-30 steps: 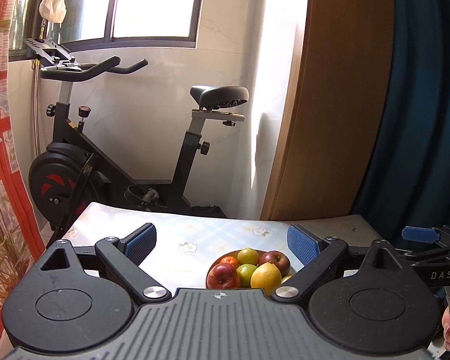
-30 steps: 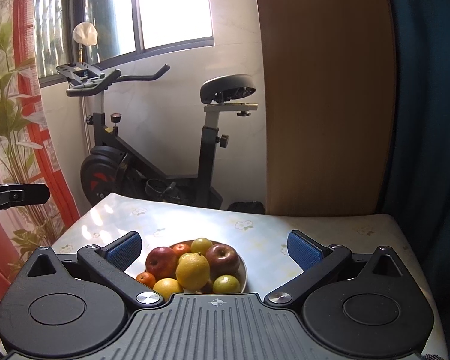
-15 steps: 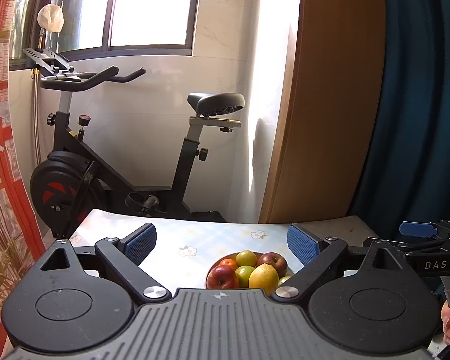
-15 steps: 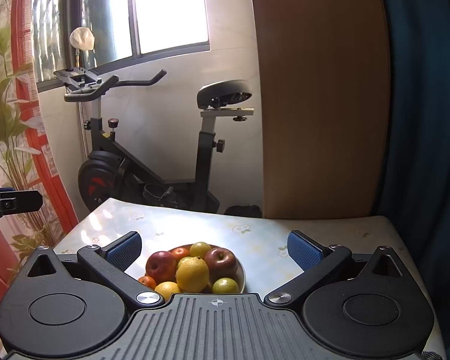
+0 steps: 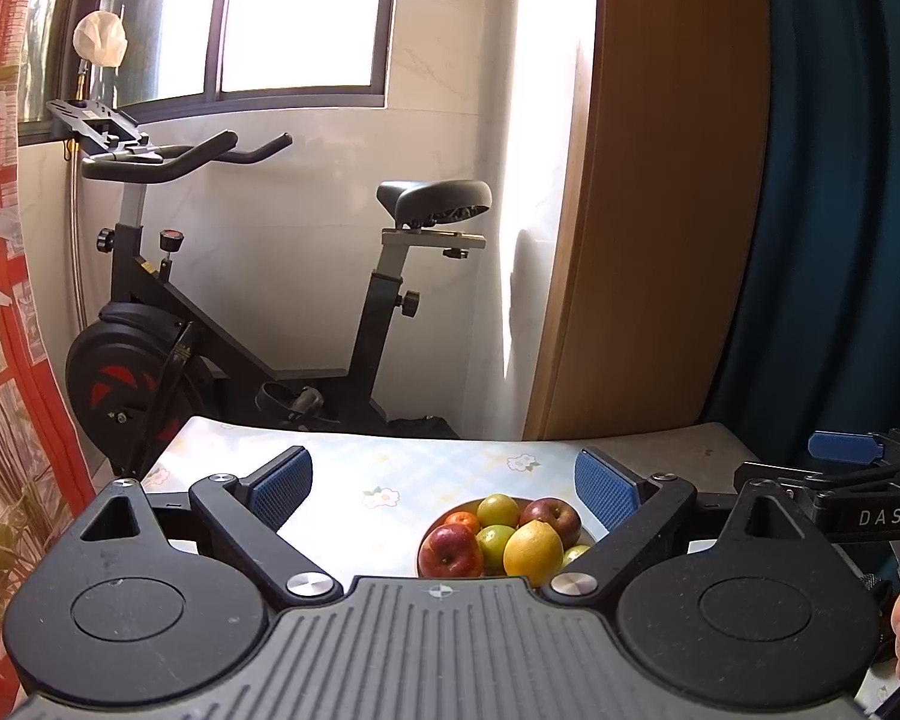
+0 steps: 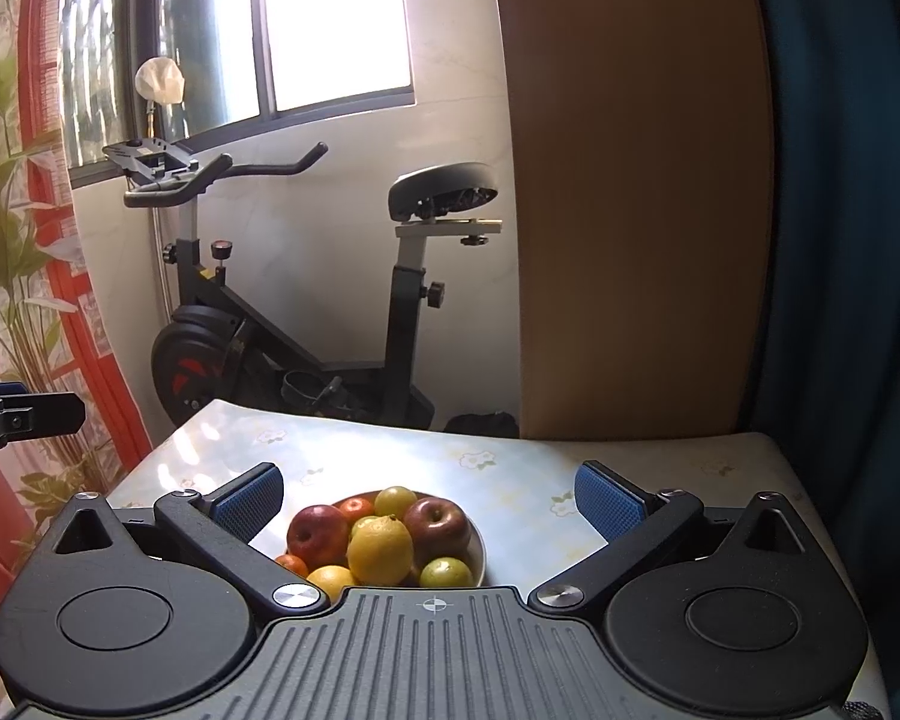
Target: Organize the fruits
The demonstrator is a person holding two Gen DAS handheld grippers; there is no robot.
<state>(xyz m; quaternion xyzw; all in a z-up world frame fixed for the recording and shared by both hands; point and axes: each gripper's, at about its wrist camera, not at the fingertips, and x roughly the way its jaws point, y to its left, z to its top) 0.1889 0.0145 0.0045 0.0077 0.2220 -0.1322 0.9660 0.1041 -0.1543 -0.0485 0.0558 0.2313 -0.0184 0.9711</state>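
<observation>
Fruit bowl sits ahead between the right gripper's spread fingers.

Pale desk, a faint blue-and-cream check scattered with small white flowers. In the white bowl, a bright yellow lemon up front, red apple left, darker red apple right, green fruit, small oranges. Black left tongs and black right tongs, both with blue textured pads. Behind, a black exercise bike with red wheel marks, a red-framed leafy curtain, a teal curtain, a tan wood panel.
</observation>
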